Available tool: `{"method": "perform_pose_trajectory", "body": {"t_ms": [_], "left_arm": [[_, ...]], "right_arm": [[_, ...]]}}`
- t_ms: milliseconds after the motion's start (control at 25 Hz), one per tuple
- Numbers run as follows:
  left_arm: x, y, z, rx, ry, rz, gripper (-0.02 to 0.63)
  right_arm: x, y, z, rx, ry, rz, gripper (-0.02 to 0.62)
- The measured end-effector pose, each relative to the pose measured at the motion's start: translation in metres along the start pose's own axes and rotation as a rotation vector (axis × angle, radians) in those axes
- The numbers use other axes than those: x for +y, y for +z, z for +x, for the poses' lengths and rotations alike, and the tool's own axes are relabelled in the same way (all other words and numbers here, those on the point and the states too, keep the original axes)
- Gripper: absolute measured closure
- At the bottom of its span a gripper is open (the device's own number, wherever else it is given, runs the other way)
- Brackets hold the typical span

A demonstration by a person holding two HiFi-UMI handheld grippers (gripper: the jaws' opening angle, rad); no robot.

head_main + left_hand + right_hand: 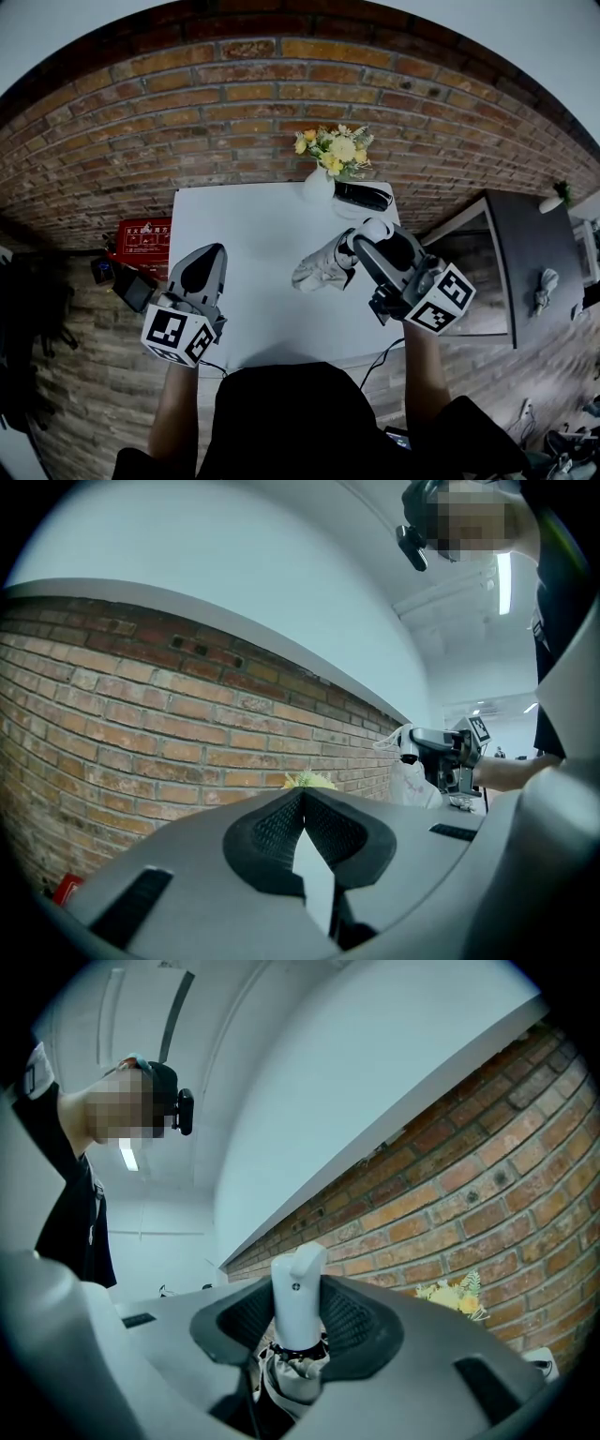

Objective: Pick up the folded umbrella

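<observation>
Folded umbrella: in your right gripper view, only the handle and canopy top show; the rest lies behind the jaws.
Flowers: in your left gripper view, just the tips clear the jaws.
Black item: far edge of the table, right of the vase; too small to identify.
Red box: left of the table; print unreadable.
Near table edge: hidden behind your body.

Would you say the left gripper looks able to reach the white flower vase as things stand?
Probably yes: only bare white table lies between the left gripper and the white vase of yellow flowers; the folded grey umbrella held by the right gripper hangs aside. The shut left fingers must open first.
</observation>
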State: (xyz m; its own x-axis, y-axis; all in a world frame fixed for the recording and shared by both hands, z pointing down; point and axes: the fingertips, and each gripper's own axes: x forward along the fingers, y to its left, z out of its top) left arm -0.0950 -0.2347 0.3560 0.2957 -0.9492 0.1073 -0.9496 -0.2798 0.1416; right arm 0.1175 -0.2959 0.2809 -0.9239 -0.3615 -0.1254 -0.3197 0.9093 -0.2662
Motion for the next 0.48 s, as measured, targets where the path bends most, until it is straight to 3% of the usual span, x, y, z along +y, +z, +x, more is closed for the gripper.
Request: {"method": "perform_pose_trajectory", "body": {"t_ms": [480], "left_arm": [[-0.0017,-0.0034,0.0010,0.005,0.000,-0.003,0.592]], "right_arm": [[0.0014,0.0041,-0.0002,-0.012,0.016,0.008,0.434]]}}
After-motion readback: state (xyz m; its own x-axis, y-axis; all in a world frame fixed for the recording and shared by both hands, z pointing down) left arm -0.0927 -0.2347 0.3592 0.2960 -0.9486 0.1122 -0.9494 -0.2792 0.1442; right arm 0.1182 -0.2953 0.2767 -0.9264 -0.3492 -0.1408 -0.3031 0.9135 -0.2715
